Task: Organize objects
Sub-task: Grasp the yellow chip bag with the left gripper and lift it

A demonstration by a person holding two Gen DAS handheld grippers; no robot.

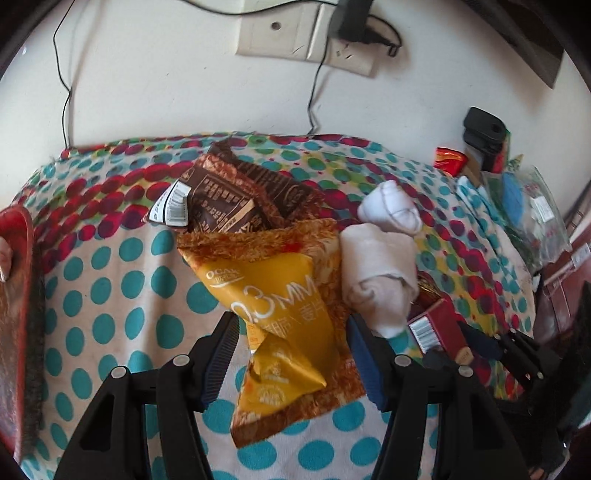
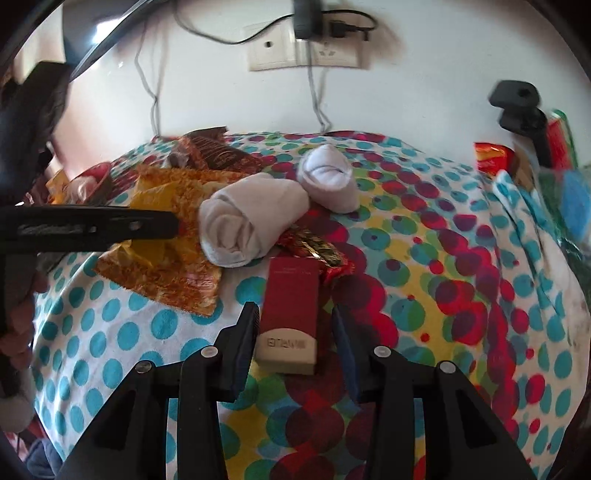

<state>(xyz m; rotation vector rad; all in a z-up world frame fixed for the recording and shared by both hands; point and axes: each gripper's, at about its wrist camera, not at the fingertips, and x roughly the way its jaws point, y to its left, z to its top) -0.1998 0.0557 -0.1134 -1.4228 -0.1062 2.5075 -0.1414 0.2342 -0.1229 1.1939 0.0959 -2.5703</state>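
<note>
Left hand-held gripper [image 1: 291, 347] spread, straddling yellow snack bag [image 1: 273, 314] without pinching it. Right hand-held gripper [image 2: 295, 332] spread either side of red box [image 2: 291, 310], gaps both sides. Both items lay near front edge of polka-dot surface [image 2: 424, 280]. Beige rolled sock [image 2: 251, 225] touched white rolled sock [image 2: 328, 177] mid-surface. Brown packet [image 1: 236, 192] toward rear edge, below wall socket [image 1: 306, 33].
</note>
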